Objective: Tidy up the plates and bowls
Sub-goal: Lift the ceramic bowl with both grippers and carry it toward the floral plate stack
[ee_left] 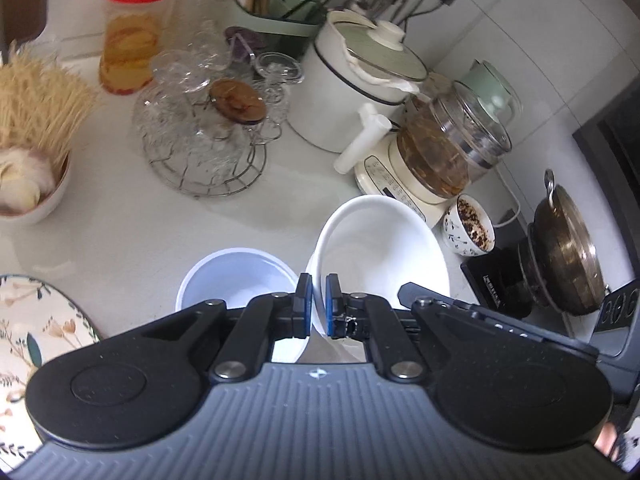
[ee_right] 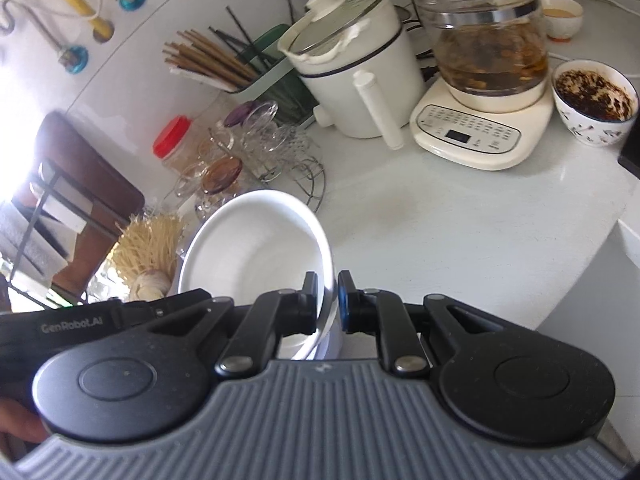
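Observation:
Both grippers hold one plain white bowl by opposite sides of its rim, tilted above the white counter. In the left wrist view my left gripper [ee_left: 319, 306] is shut on the bowl's [ee_left: 380, 248] near rim. In the right wrist view my right gripper [ee_right: 328, 304] is shut on the same bowl's [ee_right: 256, 252] right rim. A second white bowl [ee_left: 236, 276] sits on the counter just left of the held one. A floral plate [ee_left: 36, 340] lies at the left edge.
A glass-cup rack [ee_left: 200, 136], red-lid jar [ee_left: 134, 32], white pot [ee_left: 352, 88], glass kettle on its base [ee_left: 436, 148], a patterned bowl of dark residue [ee_left: 470, 226] and a metal pot on a stove [ee_left: 568, 248] crowd the counter. A bowl of noodles [ee_left: 32, 128] stands at left.

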A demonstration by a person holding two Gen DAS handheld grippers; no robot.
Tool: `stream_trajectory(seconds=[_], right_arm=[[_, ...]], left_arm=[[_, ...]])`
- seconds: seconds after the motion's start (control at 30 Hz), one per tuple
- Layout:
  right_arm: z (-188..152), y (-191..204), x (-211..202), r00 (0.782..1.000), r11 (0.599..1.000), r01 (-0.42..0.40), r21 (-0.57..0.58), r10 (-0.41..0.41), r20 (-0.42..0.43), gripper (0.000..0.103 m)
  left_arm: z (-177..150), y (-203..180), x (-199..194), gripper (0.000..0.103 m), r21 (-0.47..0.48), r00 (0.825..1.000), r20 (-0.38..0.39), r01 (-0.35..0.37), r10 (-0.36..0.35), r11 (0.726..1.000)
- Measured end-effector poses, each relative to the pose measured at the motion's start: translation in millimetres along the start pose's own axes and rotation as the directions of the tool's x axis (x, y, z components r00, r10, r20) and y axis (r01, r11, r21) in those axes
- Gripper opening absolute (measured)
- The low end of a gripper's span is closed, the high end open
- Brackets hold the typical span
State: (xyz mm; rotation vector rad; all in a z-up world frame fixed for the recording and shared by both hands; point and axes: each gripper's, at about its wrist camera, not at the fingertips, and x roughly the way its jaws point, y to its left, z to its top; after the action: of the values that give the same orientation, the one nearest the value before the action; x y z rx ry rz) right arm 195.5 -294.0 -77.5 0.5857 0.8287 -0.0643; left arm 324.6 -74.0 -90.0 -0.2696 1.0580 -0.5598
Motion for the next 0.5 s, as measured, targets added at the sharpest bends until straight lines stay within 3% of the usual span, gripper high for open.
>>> stream_trajectory(seconds=[0.23, 0.5], right_arm=[[4.2, 22.0, 17.3, 0.999, 0.997, -0.026, -0.072, 0.024, -0.028, 0.013], [-3.9, 39.8, 57.7, 0.993, 0.987, -0.001, -0.159, -0.018, -0.118, 0.013]], left_arm=[[-3.1, 19.8, -8.0, 0.007, -0.045, 0.998, 0.038, -0.045, 0.047, 0.998], [-15.9, 53.0, 7.8, 0.007, -0.105, 0.995, -0.013, -0.103, 0.102, 0.989]])
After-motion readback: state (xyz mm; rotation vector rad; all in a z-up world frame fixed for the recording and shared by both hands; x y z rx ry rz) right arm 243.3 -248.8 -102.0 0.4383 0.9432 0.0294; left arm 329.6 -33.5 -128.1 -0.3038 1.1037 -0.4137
